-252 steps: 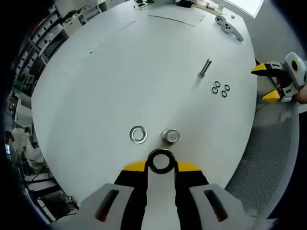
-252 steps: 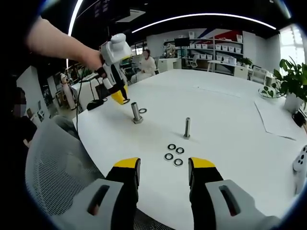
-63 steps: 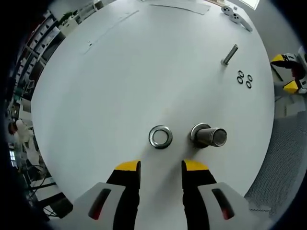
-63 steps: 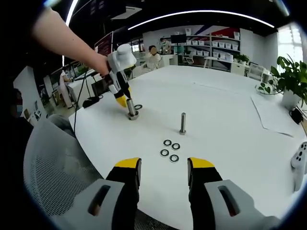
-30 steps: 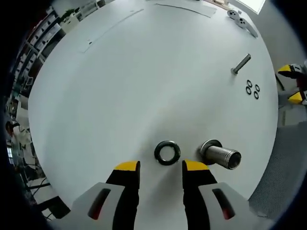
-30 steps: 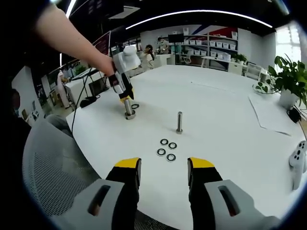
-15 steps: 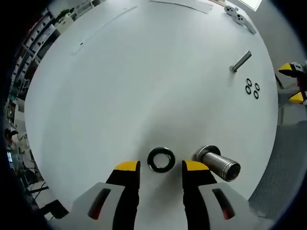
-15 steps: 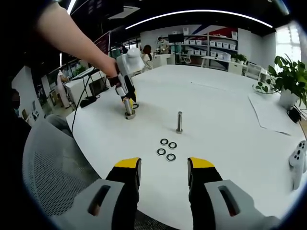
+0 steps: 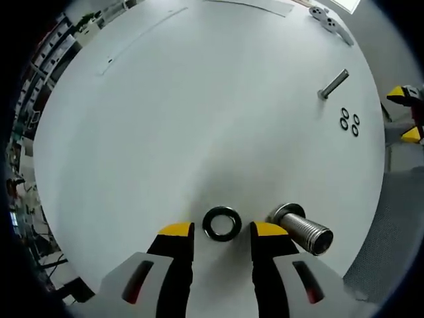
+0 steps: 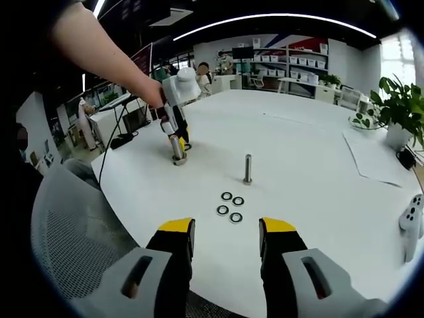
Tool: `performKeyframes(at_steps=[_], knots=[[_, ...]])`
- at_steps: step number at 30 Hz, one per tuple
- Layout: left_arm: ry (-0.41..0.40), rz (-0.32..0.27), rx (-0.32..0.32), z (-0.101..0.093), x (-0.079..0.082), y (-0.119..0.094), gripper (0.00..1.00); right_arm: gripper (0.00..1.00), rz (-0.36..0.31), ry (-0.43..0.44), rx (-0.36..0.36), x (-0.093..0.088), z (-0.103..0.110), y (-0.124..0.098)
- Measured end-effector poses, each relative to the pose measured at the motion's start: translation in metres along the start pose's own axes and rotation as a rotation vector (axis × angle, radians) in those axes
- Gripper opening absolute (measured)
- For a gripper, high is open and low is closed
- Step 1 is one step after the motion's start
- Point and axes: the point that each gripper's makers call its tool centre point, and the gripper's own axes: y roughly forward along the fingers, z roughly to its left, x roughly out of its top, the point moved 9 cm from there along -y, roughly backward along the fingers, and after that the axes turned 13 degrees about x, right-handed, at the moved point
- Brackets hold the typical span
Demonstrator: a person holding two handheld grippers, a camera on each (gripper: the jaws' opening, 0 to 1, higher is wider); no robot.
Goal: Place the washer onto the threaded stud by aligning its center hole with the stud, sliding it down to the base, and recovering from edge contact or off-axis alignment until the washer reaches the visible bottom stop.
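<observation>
The washer [image 9: 222,223] lies flat on the white counter [image 9: 199,99], just ahead of the left gripper [image 9: 222,232], whose jaws are spread and empty on either side of it. The threaded stud [image 9: 301,228] stands just beside the washer. Farther off, a slimmer bolt [image 10: 248,168] stands near four small washers [image 10: 230,206]. The right gripper [image 10: 225,232] hovers with jaws spread, holding nothing.
</observation>
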Motion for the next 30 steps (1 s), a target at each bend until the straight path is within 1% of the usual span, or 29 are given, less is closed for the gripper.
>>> performKeyframes(at_steps=[3, 11, 15, 19, 24, 28, 30], knots=[[-0.004, -0.01, -0.002, 0.0003, -0.0012, 0.0002, 0.33, 0.42, -0.001, 0.0, -0.001, 0.0001, -0.0003, -0.0002], [-0.01, 0.012, 0.001, -0.0005, 0.0008, 0.0002, 0.32, 0.42, -0.002, 0.0, -0.003, 0.0001, -0.0005, 0.0], [-0.045, 0.017, 0.005, 0.0029, 0.0013, 0.0009, 0.28, 0.42, -0.003, -0.001, -0.005, 0.0002, -0.0006, -0.0001], [-0.02, 0.016, 0.005, 0.0002, 0.002, 0.0005, 0.25, 0.42, -0.004, 0.0, -0.007, 0.0004, -0.0008, -0.0002], [-0.015, 0.018, 0.008, 0.0, 0.0026, 0.0011, 0.21, 0.42, -0.004, -0.001, -0.006, 0.0005, -0.0006, -0.0004], [-0.001, 0.027, 0.01, -0.0011, 0.0035, 0.001, 0.21, 0.42, -0.005, -0.001, -0.006, 0.0004, -0.0006, -0.0004], [-0.014, 0.02, 0.007, -0.0001, 0.002, 0.0011, 0.21, 0.42, -0.004, 0.001, -0.005, 0.0, -0.0005, -0.0001]])
